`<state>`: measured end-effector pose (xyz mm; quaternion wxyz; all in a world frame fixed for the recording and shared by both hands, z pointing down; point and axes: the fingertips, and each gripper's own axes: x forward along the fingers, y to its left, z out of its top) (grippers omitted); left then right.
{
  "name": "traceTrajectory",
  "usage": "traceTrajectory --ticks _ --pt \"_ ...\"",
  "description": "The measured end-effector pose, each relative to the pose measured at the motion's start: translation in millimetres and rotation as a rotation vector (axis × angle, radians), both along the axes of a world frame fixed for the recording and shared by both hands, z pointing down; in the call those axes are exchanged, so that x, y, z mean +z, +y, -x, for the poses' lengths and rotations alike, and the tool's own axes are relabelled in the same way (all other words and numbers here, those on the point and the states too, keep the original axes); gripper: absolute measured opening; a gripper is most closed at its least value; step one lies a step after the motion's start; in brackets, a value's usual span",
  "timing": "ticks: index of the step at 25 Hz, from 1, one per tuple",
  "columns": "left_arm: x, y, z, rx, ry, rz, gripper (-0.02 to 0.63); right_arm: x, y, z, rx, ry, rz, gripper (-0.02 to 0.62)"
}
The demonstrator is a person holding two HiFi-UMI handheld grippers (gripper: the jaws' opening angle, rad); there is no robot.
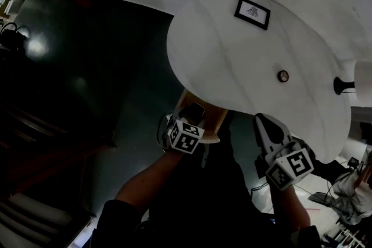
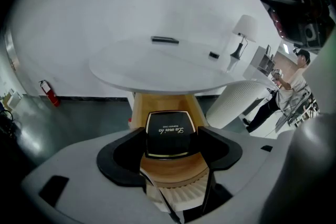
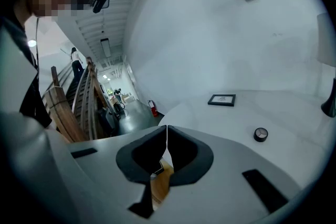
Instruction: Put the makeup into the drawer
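Compact (image 2: 168,134): a black case with a gilt rim and print on its lid, clamped by its two side edges in the left hand-held gripper (image 2: 169,140). Its lid faces back toward the gripper's camera and its longer side runs out along the jaws, so it sticks forward past the tips. In the head view it hangs just off the near edge of the round white table (image 1: 232,61), over a wooden part (image 1: 216,118) that juts from under the tabletop. I take that part to be the open drawer. The gripper points steeply down at it, so the move ahead looks like a short lowering and a release, with the case going in end first. How deep the drawer is, and whether the case already touches it, I cannot tell.

The right hand-held gripper (image 3: 167,134) has its jaws together with nothing between them. It sits beside the left one, nearer the table's right side. A small round jar (image 1: 283,75) stands on the tabletop, closer to this free hand. If the jar is makeup too, the right hand is better placed for it.
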<state>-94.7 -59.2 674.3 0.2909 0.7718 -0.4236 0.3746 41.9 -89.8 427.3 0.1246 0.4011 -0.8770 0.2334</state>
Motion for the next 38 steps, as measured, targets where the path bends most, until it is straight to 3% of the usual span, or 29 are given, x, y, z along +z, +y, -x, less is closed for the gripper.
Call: traceTrajectory --ticks 10,16,24,32,38 --pt "45 -15 -14 0.05 -0.025 0.003 0.328 26 -6 -14 0.051 0.0 0.059 0.017" --pt "61 -20 -26 0.141 -0.046 0.001 0.328 31 -8 -22 0.082 -0.011 0.077 0.017" --pt "73 -13 -50 0.336 -0.088 0.013 0.328 34 -5 -31 0.109 -0.019 0.089 0.017" --pt "85 -6 -66 0.627 -0.181 0.005 0.328 36 2 -47 0.136 -0.012 0.092 0.017" --pt "98 3 -76 0.806 -0.171 0.045 0.328 42 7 -55 0.155 -0.007 0.1 0.017"
